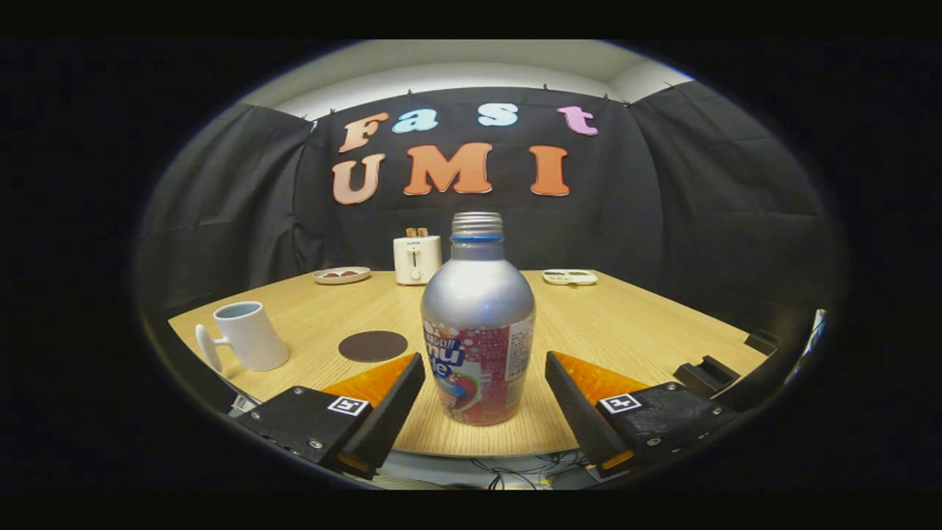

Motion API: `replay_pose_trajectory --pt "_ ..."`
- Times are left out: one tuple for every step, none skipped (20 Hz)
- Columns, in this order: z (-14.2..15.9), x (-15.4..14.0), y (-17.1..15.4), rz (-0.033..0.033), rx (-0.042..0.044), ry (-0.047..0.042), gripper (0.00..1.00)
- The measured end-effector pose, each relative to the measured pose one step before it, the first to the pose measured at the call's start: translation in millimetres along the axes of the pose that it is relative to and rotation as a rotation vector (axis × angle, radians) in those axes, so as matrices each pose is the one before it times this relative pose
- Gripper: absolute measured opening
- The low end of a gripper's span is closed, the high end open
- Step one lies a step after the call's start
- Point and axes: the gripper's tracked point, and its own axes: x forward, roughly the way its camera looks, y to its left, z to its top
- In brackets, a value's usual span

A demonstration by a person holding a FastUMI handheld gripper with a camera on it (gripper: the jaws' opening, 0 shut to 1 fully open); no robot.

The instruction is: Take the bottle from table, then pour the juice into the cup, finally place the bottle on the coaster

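Currently tool [486, 383] spread wide, gripping nothing; bottle [478, 324] stands upright on tabletop [625, 331], centred between its fingers, untouched.

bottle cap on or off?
Off: the bottle shows bare neck threads, standing upright between the open gripper jaws, neither touching it.
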Motion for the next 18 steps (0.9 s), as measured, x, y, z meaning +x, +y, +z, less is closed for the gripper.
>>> replay_pose_trajectory --pt "-0.82 1.22 1.51 0.00606 0.01101 0.00174 0.98" --pt "-1.15 1.19 -0.22 0.00059 0.00539 0.00316 0.98" --pt "-1.3 0.83 0.78 0.00316 0.00001 -0.00056 0.94" --pt "-0.45 1.12 0.04 0.00393 0.00111 0.00073 0.91" --pt "-1.07 -1.08 1.98 0.00725 0.00319 0.00273 0.85" --pt "1.38 -0.92 -0.57 -0.00279 -0.00663 -0.00369 0.82" --pt "-1.02 0.82 -0.41 -0.00074 -0.00471 0.0006 0.79" --pt "0.25 0.12 -0.56 -0.00348 0.00336 -0.00231 0.79" --pt "-0.06 0.31 1.02 0.00086 0.00131 0.00369 0.78" --pt "0.21 -0.23 1.0 -0.00034 -0.00076 0.0005 0.78" --pt "-0.15 -0.73 0.04 -0.00256 -0.00013 0.00268 0.78" --pt "0.68 -0.72 -0.57 -0.00188 -0.00387 0.00317 0.78" --pt "0.81 -0.83 0.88 -0.0022 -0.00616 0.00272 0.78" --pt "4.17 -0.86 0.5 -0.00422 -0.0041 -0.00788 0.78" --pt "6.63 -2.96 -0.56 -0.00691 0.00409 -0.01456 0.78" --pt "5.94 -0.55 1.36 0.00156 0.0053 -0.00958 0.78" --pt "1.74 0.72 5.58 0.00726 -0.00571 0.00013 0.77" --pt "2.69 0.91 2.09 0.00162 -0.01395 0.00212 0.77"
